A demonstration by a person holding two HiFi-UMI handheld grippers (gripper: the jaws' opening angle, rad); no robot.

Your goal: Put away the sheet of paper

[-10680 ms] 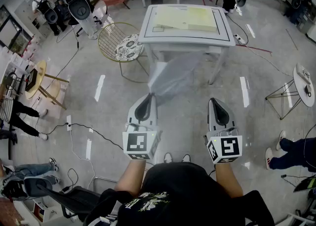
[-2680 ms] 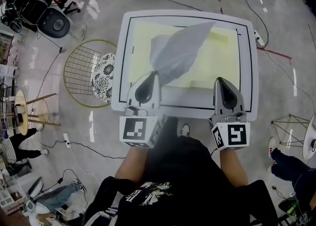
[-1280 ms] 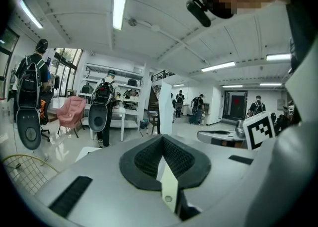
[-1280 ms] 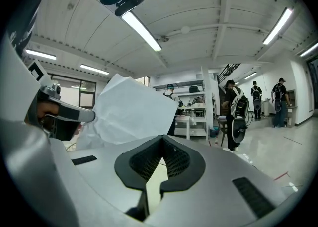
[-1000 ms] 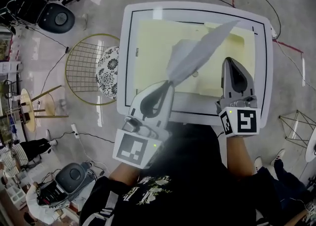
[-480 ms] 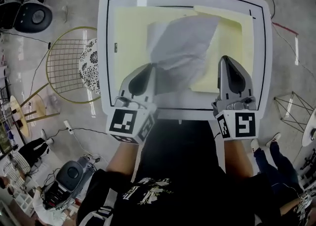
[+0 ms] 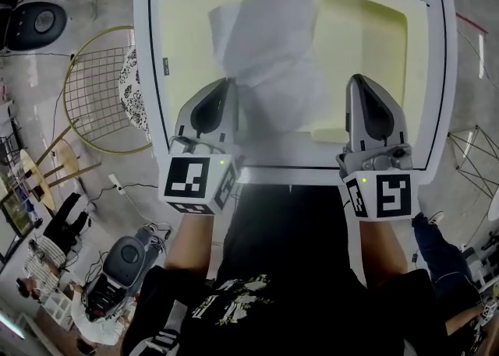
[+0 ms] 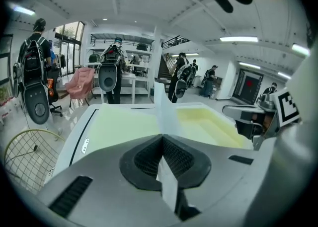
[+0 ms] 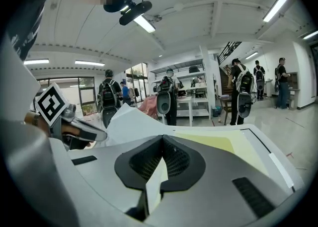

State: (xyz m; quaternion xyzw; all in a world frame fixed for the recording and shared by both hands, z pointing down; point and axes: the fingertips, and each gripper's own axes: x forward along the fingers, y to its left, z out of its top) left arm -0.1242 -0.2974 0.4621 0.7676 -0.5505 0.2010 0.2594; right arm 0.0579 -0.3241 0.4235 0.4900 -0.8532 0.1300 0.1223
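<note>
— Where is the sheet of paper (image 7: 269, 51) held?
— Centre frame, above the yellow mat (image 7: 183, 35), pinched for carrying in the closed jaws of the left gripper (image 7: 221, 83); the right gripper (image 7: 361, 82) is seen closed, empty, lower right.

No readable text anywhere on my feed. Cubes on left gripper (image 7: 223, 82) and right gripper (image 7: 361, 79) show black-and-white square marker patterns, no letters or digits. Small tag (image 7: 166, 66) on left border of table (image 7: 143, 74): print too small to read. White print on person's black shirt (image 7: 288, 257): distorted, illegible.
</note>
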